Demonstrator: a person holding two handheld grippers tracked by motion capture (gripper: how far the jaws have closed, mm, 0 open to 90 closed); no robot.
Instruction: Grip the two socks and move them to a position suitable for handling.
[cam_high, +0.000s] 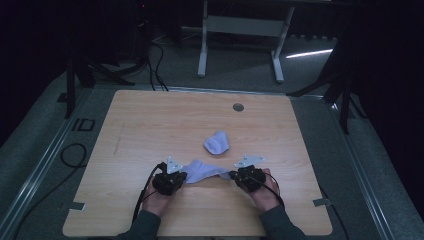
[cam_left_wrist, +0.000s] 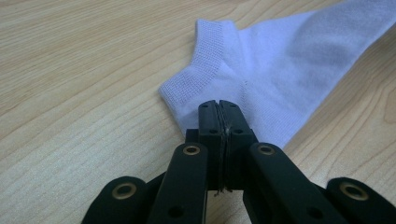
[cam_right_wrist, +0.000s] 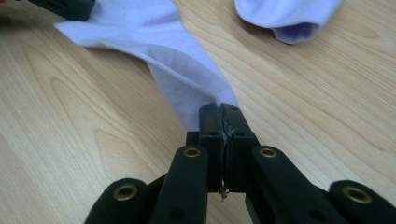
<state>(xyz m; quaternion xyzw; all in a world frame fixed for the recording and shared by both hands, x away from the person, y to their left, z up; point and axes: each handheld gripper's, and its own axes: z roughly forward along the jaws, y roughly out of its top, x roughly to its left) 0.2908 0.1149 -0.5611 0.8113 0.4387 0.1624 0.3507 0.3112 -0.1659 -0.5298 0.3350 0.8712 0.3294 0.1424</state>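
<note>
- In the high view, a black cable (cam_high: 72, 155) is looping on the grey floor at the far left of the frame, beside the wooden desk (cam_high: 150, 115)
- The left gripper (cam_high: 179, 178) is sitting low and left of centre, the person's left hand (cam_high: 159, 200) coming up from the bottom edge behind it
- In the left gripper view its jaws are pressing fully together on the edge of a pale lilac sock (cam_left_wrist: 280, 74), just beside the ribbed cuff, with the rest of the sock running off toward the upper right of that frame
- That sock (cam_high: 202, 170) is stretching between the two grippers, low in the middle of the high view
- A second sock (cam_high: 217, 142), bunched up, is lying just above it, apart from it, near the centre of the desk
- The right gripper (cam_high: 234, 176) is sitting right of centre, held by the right hand (cam_high: 265, 192)
- In the right gripper view its jaws are clamping tight on the other end of the stretched sock (cam_right_wrist: 154, 42), which is rising toward the upper left, while the bunched sock (cam_right_wrist: 289, 16) is showing at the top right
</note>
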